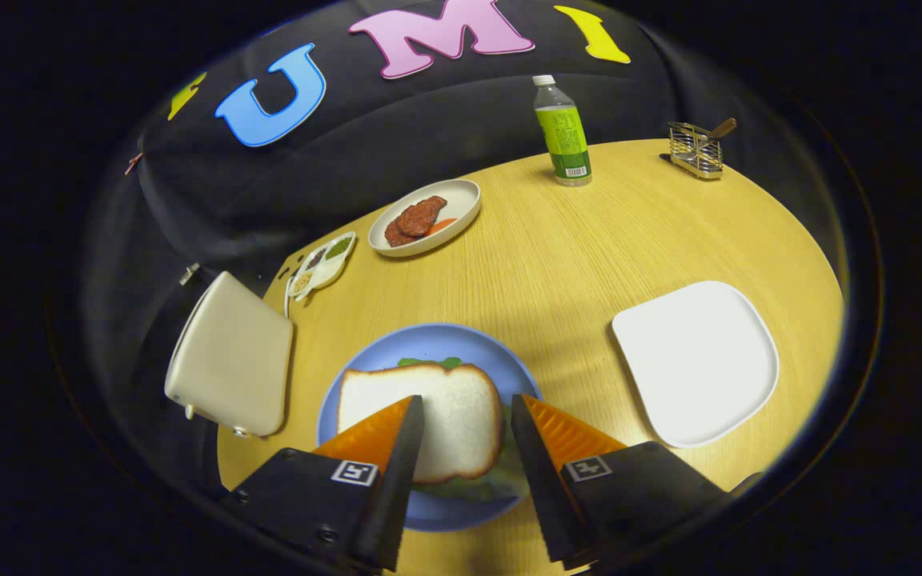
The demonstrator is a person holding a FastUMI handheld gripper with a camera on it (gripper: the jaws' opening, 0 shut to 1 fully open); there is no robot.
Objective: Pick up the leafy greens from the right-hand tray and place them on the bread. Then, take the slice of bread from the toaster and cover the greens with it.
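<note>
A slice of white bread (461,436) lies flat on the blue plate (429,336), just ahead of and between my fingers. Leafy greens (430,362) peek out from under its far edge, and more green shows under its near edge. My gripper (467,398) hangs open above the plate, its fingers apart on either side of the slice and not pressing on it. The cream toaster (229,356) stands to the left of the plate. The white square tray (697,360) sits to the right, bare.
Beyond the blue plate sits an oval dish with slices of meat (421,216), and a small divided condiment tray (323,262) lies left of it. A green-labelled bottle (563,132) and a wire rack (697,148) stand at the table's far side.
</note>
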